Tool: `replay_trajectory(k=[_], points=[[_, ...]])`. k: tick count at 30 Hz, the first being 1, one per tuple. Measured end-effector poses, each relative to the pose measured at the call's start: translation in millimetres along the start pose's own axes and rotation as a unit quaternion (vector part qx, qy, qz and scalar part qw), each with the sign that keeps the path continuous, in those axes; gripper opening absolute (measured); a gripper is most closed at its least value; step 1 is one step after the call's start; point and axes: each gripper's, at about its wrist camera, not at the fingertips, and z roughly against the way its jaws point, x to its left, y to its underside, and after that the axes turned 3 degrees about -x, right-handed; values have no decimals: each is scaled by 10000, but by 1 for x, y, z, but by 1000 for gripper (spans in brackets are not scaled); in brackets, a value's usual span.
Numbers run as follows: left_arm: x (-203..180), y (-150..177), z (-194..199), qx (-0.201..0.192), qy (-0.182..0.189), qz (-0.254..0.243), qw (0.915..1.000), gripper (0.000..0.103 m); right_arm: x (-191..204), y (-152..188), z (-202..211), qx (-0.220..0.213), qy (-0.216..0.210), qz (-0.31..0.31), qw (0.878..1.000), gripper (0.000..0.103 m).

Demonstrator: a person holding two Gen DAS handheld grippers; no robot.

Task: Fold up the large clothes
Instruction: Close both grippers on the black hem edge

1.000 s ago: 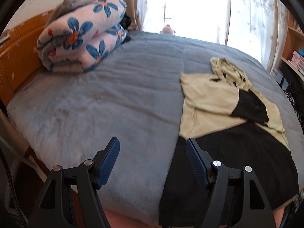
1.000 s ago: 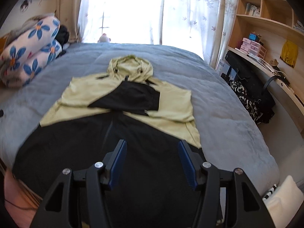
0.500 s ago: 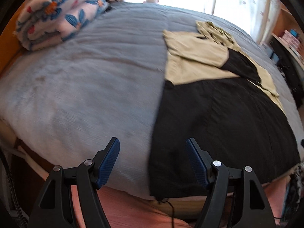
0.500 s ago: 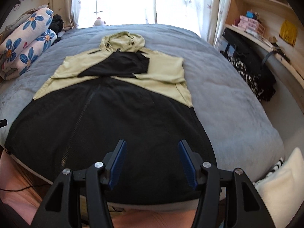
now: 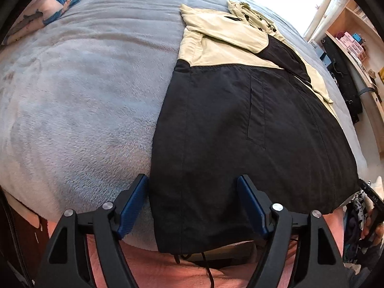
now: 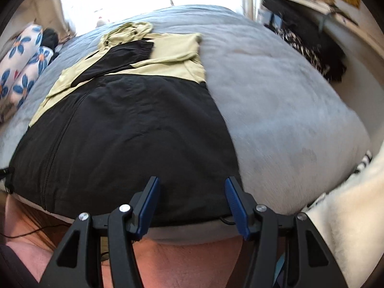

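Both grippers have dropped from a view across the bed point(image 5: 72, 96) to the jacket's point(image 5: 240, 124) near hem. The left gripper point(image 5: 193, 206), jaws opening, straddles the hem's left corner, not yet pinching. The right gripper point(image 6: 190, 205), jaws apart, hangs over the right corner. The jacket point(image 6: 124, 129) lies flat on the bed, sleeves folded in; a bottom-up fold looks next.
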Motion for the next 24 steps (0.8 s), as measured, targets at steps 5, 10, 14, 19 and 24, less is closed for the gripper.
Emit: replay_trajectory(k=[5,10,14,19,24], points=[[-1,-1,-2,38,0,-148,9999,77,-21,-2,-2,13,15,-365,9993,57],[2,-2,1,29,36,-65,10000,77,-33,-5,-8,89,-103,-630,9979,57],[6,-2,1,50,123,-51,9999,77,-27,-4,-24,373,-259,-556,9974,57],[11,-1,3,103,323,5,9994,77,-28,0,-33,464,-432,-732,9953,56],[12,2,-1,208,479,-117,9986,82,-27,1,-30,487,-348,-698,9958,36]])
